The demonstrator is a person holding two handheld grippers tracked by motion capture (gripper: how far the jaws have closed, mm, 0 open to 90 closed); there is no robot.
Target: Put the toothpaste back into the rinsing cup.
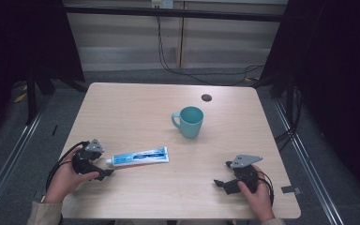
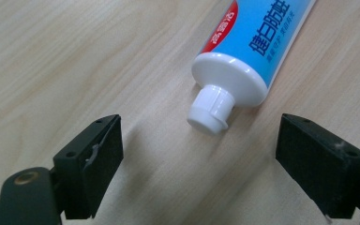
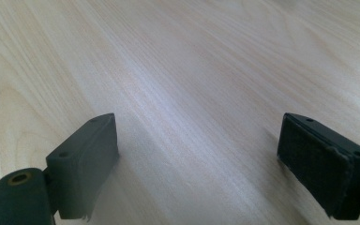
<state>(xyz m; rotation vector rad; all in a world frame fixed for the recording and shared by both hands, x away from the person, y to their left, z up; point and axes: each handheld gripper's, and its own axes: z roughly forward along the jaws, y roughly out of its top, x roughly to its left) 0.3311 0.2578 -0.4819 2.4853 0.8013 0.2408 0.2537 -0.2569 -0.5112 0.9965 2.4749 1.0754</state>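
While both grippers sit low on the table (image 1: 136, 103), a toothpaste tube (image 1: 140, 156) lies at 7 o'clock of the teal mug (image 1: 190, 121)
Left gripper (image 2: 199, 154) gapes wide, nothing held, white cap (image 2: 209, 109) just ahead at 12 o'clock; right gripper (image 3: 198, 159), at 5 o'clock of the mug, spread wide over bare wood
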